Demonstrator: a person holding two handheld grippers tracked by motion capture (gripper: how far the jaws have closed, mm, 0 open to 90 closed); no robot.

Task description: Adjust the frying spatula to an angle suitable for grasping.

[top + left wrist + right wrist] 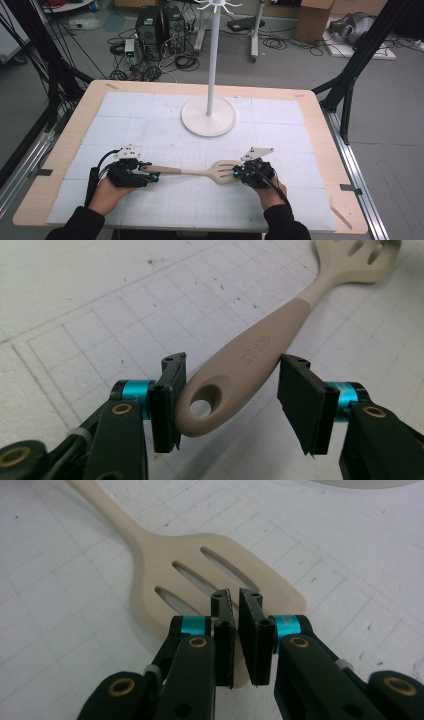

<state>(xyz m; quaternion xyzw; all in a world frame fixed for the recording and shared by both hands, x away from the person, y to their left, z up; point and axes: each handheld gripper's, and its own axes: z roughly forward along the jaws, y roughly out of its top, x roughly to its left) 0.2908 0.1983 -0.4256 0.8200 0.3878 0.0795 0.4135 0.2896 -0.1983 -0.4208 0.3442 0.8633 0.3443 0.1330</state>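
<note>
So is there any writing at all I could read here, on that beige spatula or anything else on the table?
One raised word on the handle of the beige slotted silicone spatula, seen upside down in the left gripper view: it looks like "SUPOR", though the letters are faint, so I'm not certain.
The white grid mat and the white round-based stand carry no readable text.
The boxes and equipment on the floor beyond the table are too small and blurred to read.

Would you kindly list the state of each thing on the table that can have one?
Slotted spatula: lying flat on the mat, blade toward the right gripper.
Left gripper: open, jaws either side of the handle end, one pad touching it.
Right gripper: shut on the blade's edge.
White stand: upright, hooks bare.
</note>
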